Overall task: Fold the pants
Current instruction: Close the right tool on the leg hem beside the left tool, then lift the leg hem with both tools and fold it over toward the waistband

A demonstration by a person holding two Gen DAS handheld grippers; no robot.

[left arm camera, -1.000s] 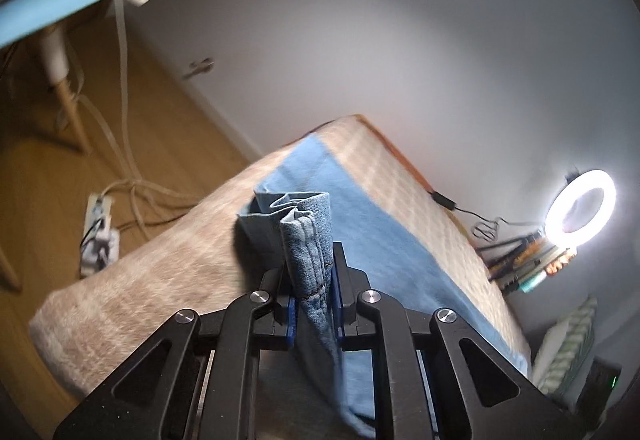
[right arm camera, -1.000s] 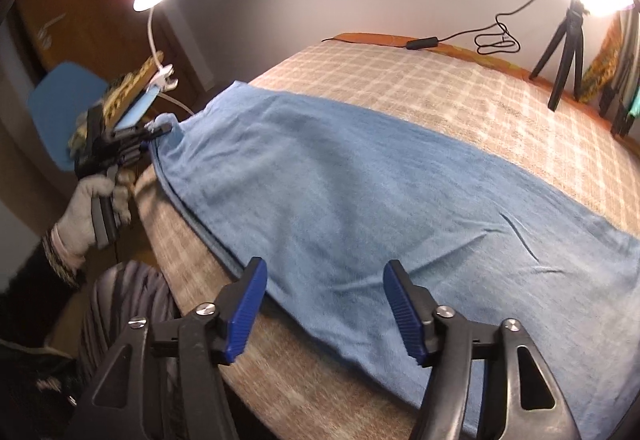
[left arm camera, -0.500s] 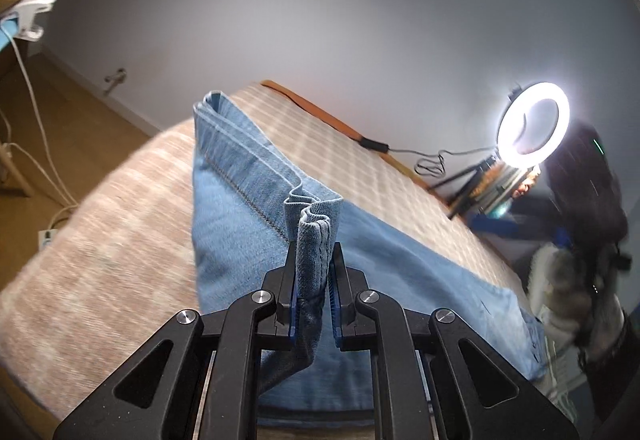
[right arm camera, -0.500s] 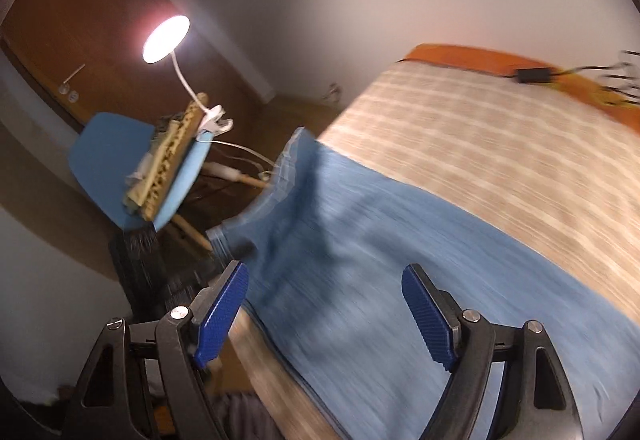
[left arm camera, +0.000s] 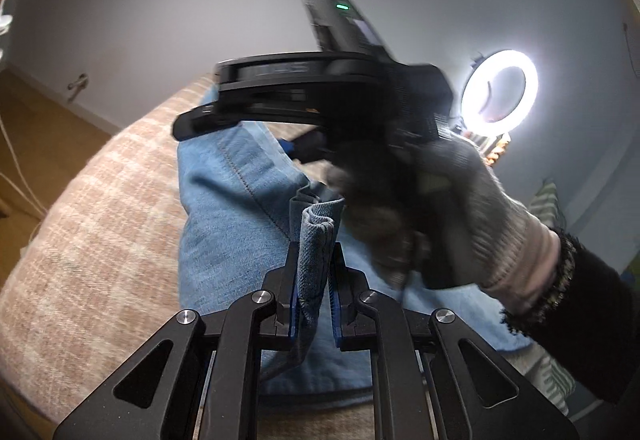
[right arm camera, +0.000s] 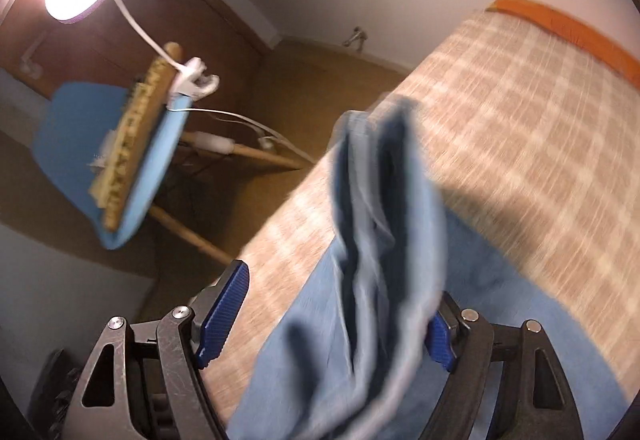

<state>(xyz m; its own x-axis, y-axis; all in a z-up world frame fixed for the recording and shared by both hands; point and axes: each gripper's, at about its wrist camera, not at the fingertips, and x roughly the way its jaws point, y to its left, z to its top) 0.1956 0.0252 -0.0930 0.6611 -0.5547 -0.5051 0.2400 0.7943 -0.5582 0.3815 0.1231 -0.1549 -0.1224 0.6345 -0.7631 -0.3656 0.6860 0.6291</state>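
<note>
Since earlier frame I swung right hand-held gripper [right arm camera: 324, 314] across to raised pants [right arm camera: 384, 240] hem, angled down, jaws spread, denim between; left hand-held gripper [left arm camera: 314, 290] clamps hem fold over bed [left arm camera: 100, 224].

My two grippers, close together, one clamped and one spread wide.

My left gripper [left arm camera: 314, 294] points forward and somewhat down, its blue pads [left arm camera: 295, 306] pressed tight on a bunched fold of the pants [left arm camera: 224, 216]. My right gripper [right arm camera: 326, 314] tips more steeply down with its jaws standing wide; they have just been opening, and cloth hangs between them, though with the blur I cannot be sure whether it touches the right-hand pad. In the left wrist view my gloved right hand [left arm camera: 472, 216] grips its tool's handle just ahead of the left fingers, dark sleeve [left arm camera: 592, 324] trailing.
</note>
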